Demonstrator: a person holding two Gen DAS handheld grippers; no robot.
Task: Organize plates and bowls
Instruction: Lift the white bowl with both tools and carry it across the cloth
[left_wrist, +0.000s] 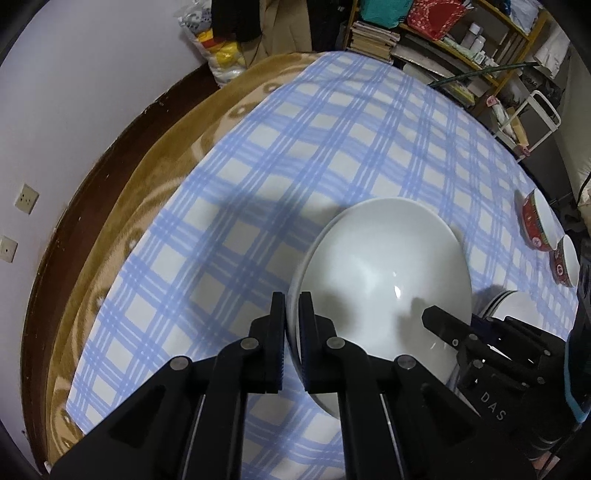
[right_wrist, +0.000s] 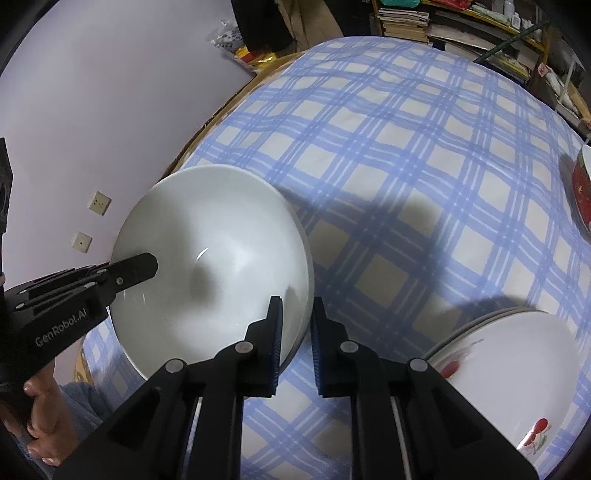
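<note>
A large plain white bowl (left_wrist: 384, 273) hangs between both grippers over the blue checked tablecloth (left_wrist: 295, 147). My left gripper (left_wrist: 291, 299) is shut on the bowl's left rim, one pad inside and one outside. Seen from the right wrist, the same bowl (right_wrist: 214, 251) has its right rim pinched by my right gripper (right_wrist: 296, 301), also shut. Each gripper shows in the other's view: the right one's finger (left_wrist: 439, 321) reaches over the far rim, and the left one's finger (right_wrist: 140, 269) lies inside the bowl. The bowl casts a dark shadow on the cloth.
A stack of white plates (right_wrist: 509, 369) with red fruit prints sits close on the right. Two red-patterned bowls (left_wrist: 535, 221) (left_wrist: 565, 264) stand near the table's right edge. A brown blanket (left_wrist: 155, 177) borders the cloth by the wall; cluttered shelves (left_wrist: 461, 48) stand behind.
</note>
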